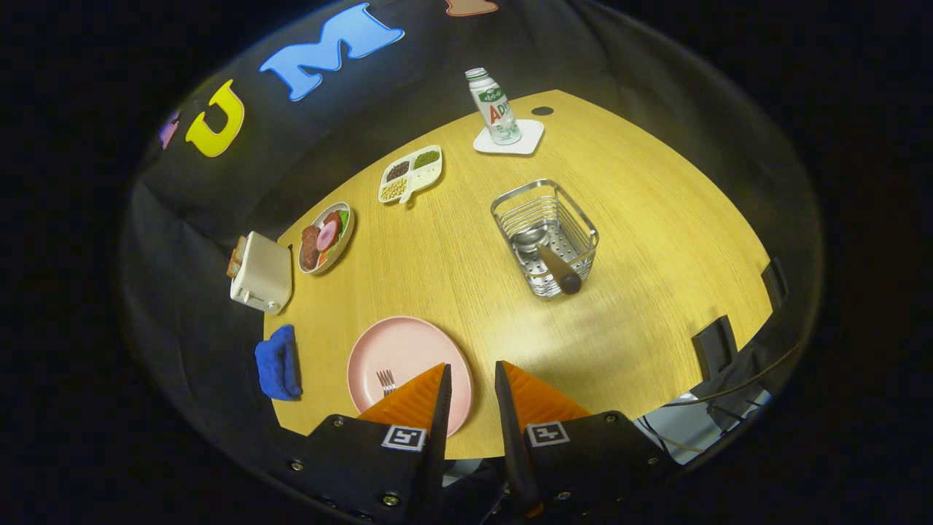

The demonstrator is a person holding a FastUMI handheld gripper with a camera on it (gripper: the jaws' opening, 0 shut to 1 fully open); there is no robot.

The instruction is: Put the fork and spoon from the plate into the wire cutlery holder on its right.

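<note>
A pink plate (397, 350) lies on the wooden table just ahead of my left finger. The fork (386, 380) rests on it, only its tines showing past that finger; the handle is hidden. To the plate's right and farther off stands the wire cutlery holder (576, 219). The spoon (548, 255) is inside it, bowl down, dark handle sticking out toward me. My gripper (472, 375) hovers above the plate's near right rim, fingers a small gap apart with nothing between them.
A blue cloth (278, 362) and a white toaster (260, 272) sit left of the plate. Beyond them are a dish of food (326, 237), a divided tray of beans (410, 173), and a bottle (494, 107) on a white coaster (526, 141).
</note>
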